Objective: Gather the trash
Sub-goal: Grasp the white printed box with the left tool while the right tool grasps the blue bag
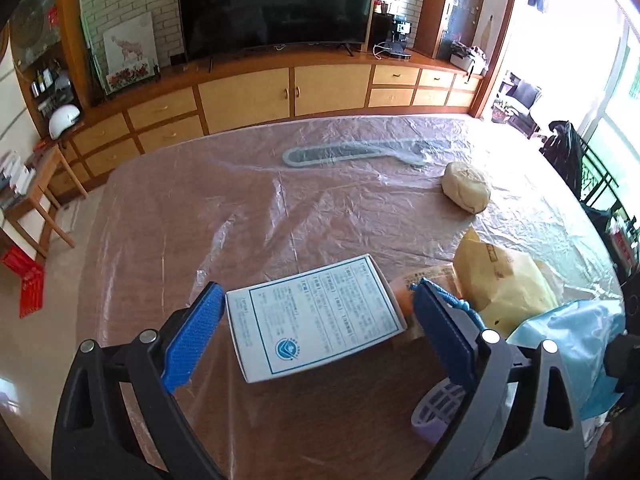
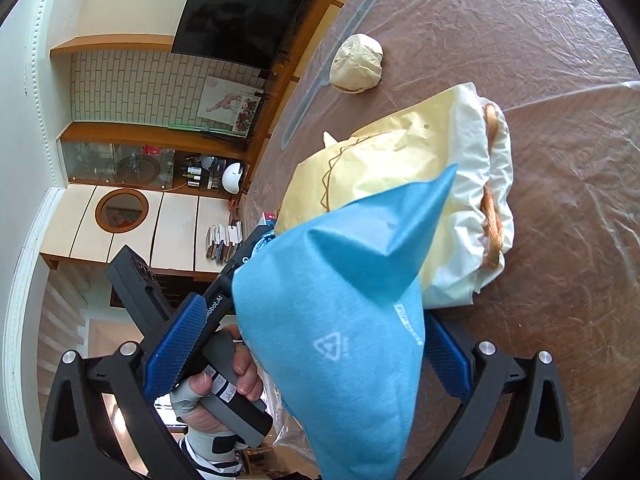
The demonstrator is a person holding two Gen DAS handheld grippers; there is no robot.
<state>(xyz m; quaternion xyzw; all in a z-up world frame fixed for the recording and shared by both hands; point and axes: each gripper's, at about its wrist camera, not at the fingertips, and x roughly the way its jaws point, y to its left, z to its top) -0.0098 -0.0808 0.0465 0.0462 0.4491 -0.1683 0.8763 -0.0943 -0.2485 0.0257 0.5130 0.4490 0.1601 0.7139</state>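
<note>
My left tongs [image 1: 316, 332] gape wide around a white printed box [image 1: 316, 316], pads not touching it. My right tongs [image 2: 308, 344] pinch the blue bag [image 2: 340, 340]. Beyond lie a yellow bag [image 2: 384, 160] and a cream wad [image 1: 466, 187] on the bench [image 1: 248, 216].

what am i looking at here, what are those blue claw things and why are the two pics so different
Each picture comes from a fisheye camera on a hand-held gripper; the blue pads are its two fingers. No robot arm: a person carries one in each hand.

The left view looks across a table covered with plastic film. The left gripper is open around a white box without squeezing it. Beyond lie a crumpled paper ball and a yellow bag.

The right view is tilted sideways. The right gripper has a blue bag between its fingers, probably for the trash; whether it is clamped is hidden. The person's left hand shows there, holding the other gripper's handle.
</note>
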